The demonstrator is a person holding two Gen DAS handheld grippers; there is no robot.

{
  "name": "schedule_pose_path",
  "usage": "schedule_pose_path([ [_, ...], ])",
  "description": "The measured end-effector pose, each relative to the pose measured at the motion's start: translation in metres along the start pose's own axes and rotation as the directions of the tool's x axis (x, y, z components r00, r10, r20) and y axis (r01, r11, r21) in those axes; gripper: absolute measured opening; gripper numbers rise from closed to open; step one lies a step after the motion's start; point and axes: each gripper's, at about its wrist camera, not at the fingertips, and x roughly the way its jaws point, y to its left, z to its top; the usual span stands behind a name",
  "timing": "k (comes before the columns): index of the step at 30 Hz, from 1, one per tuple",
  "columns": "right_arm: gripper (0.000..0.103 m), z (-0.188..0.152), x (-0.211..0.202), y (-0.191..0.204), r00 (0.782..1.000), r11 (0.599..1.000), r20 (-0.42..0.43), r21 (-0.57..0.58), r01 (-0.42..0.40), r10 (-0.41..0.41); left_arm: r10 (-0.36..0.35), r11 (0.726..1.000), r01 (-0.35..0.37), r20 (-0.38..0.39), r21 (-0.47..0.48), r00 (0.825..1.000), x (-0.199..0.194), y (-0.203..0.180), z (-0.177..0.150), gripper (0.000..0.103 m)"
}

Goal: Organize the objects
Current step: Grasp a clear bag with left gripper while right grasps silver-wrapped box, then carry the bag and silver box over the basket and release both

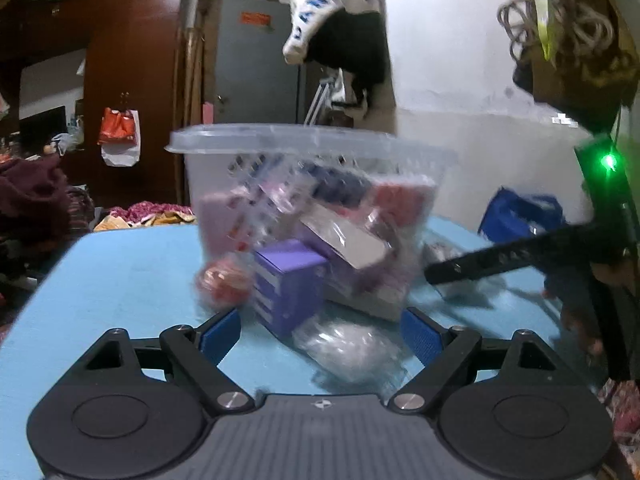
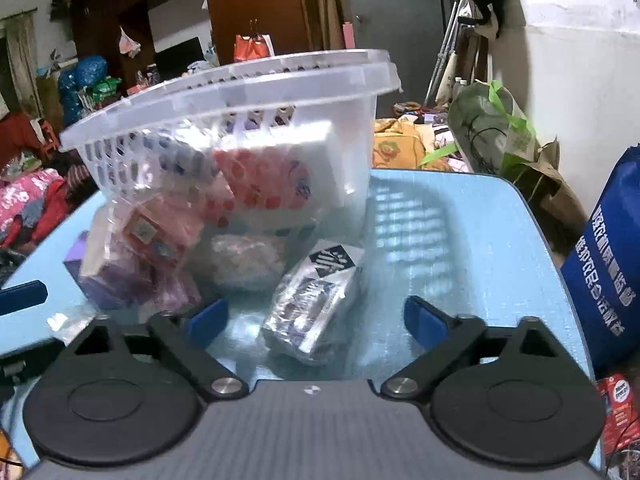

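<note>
A clear plastic basket (image 2: 240, 128) packed with small boxes and packets sits on a light blue table (image 2: 460, 240). The left gripper (image 1: 320, 332) has wide-open jaws holding nothing; a purple box (image 1: 288, 280) and a clear wrapped packet (image 1: 348, 348) lie between its fingers. The right gripper (image 2: 316, 320), jaws also spread and empty, flanks a plastic-wrapped blue-and-white packet (image 2: 316, 300) just beside the basket.
</note>
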Motion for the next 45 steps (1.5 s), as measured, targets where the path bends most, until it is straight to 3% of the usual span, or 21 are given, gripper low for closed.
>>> schedule_pose_path([
  [5, 0.076, -0.002, 0.001, -0.001, 1.0, 1.0, 0.008, 0.001, -0.009, 0.009, 0.018, 1.0, -0.018, -0.035, 0.009, 0.999, 0.009, -0.008, -0.008, 0.087],
  [7, 0.069, -0.007, -0.002, 0.0, 1.0, 1.0, 0.015, -0.015, 0.008, -0.008, 0.032, 0.999, -0.031, -0.049, 0.025, 0.998, 0.011, -0.014, -0.012, 0.069],
  [8, 0.062, -0.007, -0.003, 0.001, 1.0, 1.0, 0.018, -0.018, 0.01, -0.009, 0.028, 0.999, -0.026, -0.055, 0.031, 0.998, 0.013, -0.015, -0.014, 0.052],
  [9, 0.057, -0.006, -0.004, 0.0, 1.0, 1.0, 0.019, -0.018, 0.007, -0.007, 0.018, 1.0, -0.016, -0.06, 0.026, 0.998, 0.014, -0.016, -0.014, 0.041],
  [10, 0.05, -0.006, -0.005, -0.001, 1.0, 1.0, 0.021, -0.017, 0.004, -0.004, 0.006, 1.0, -0.005, -0.057, 0.012, 0.998, 0.012, -0.014, -0.015, 0.041],
  [14, 0.048, -0.01, -0.009, -0.003, 0.999, 1.0, 0.035, -0.008, -0.024, 0.024, 0.055, 0.998, -0.055, 0.024, -0.026, 0.998, 0.0, -0.012, -0.018, 0.04],
  [21, 0.048, -0.02, -0.019, 0.01, 0.996, 0.998, 0.09, -0.063, 0.023, -0.017, 0.014, 0.996, -0.005, 0.098, -0.095, 0.995, -0.017, 0.006, -0.03, 0.04],
  [29, 0.048, -0.026, -0.036, -0.008, 0.979, 0.997, 0.194, 0.033, -0.063, 0.055, -0.01, 0.996, 0.025, 0.172, -0.084, 0.985, -0.026, 0.016, -0.036, 0.04],
  [34, 0.048, -0.033, -0.051, -0.005, 0.946, 0.998, 0.318, 0.011, -0.064, 0.057, -0.023, 0.995, 0.044, 0.211, -0.092, 0.977, -0.027, 0.023, -0.038, 0.04],
  [39, 0.048, -0.042, -0.069, 0.003, 0.886, 0.995, 0.452, -0.061, -0.084, 0.103, -0.062, 0.988, 0.091, 0.229, -0.121, 0.971, -0.028, 0.027, -0.038, 0.04],
  [43, 0.048, -0.043, -0.076, 0.004, 0.847, 0.983, 0.498, -0.107, -0.152, 0.185, -0.057, 0.992, 0.084, 0.266, -0.094, 0.962, -0.038, 0.024, -0.026, 0.04],
  [45, 0.048, -0.032, -0.082, 0.008, 0.847, 0.971, 0.476, -0.113, -0.211, 0.239, -0.059, 0.994, 0.083, 0.289, -0.074, 0.956, -0.043, 0.025, -0.008, 0.04],
])
